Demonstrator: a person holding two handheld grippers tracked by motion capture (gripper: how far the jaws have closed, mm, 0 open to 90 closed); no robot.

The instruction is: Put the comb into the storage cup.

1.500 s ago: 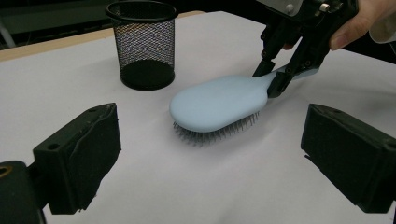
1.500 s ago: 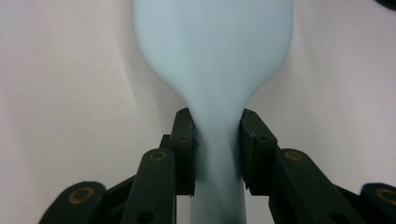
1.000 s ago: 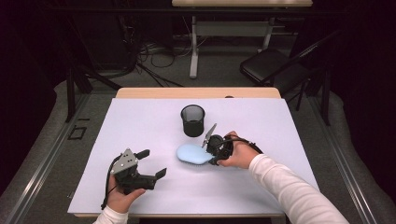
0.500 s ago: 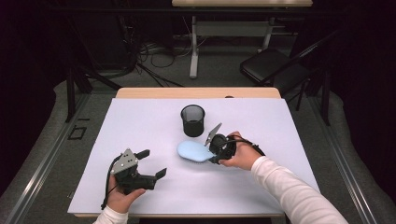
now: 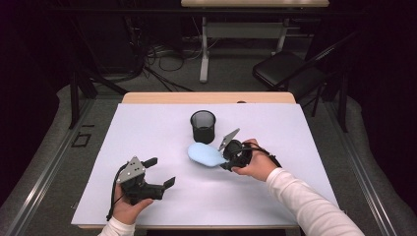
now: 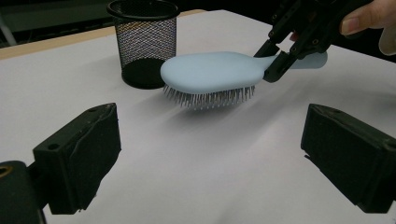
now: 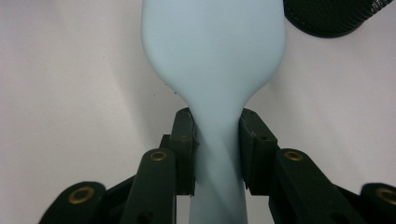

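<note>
A: Right claw, status?

B: Mine. Pressed in on the neck of the pale blue hairbrush, one pad on each side of the narrow part where handle meets head. I took it there on purpose, I'd say: the neck is the thinnest bit, so the pads seat square and the head can't swing.

A: Where's the brush sitting?

B: Not sitting. In the left claw view the bristles hang clear above the white surface, shadow underneath, back of the head up. It is held roughly level, just beside the black mesh cup, on my side of it.

A: Why level?

B: My guess: level leaves the head free to be tipped next. The cup is upright with its mouth open, and it is the only container near, so the brush likely goes in there. That would need the brush turned on end first.

A: Left claw?

B: Spread wide, nothing between the jaws. It rests low near the front edge of the surface, well apart from the brush, pointed toward it. Out of the way, I judge.
</note>
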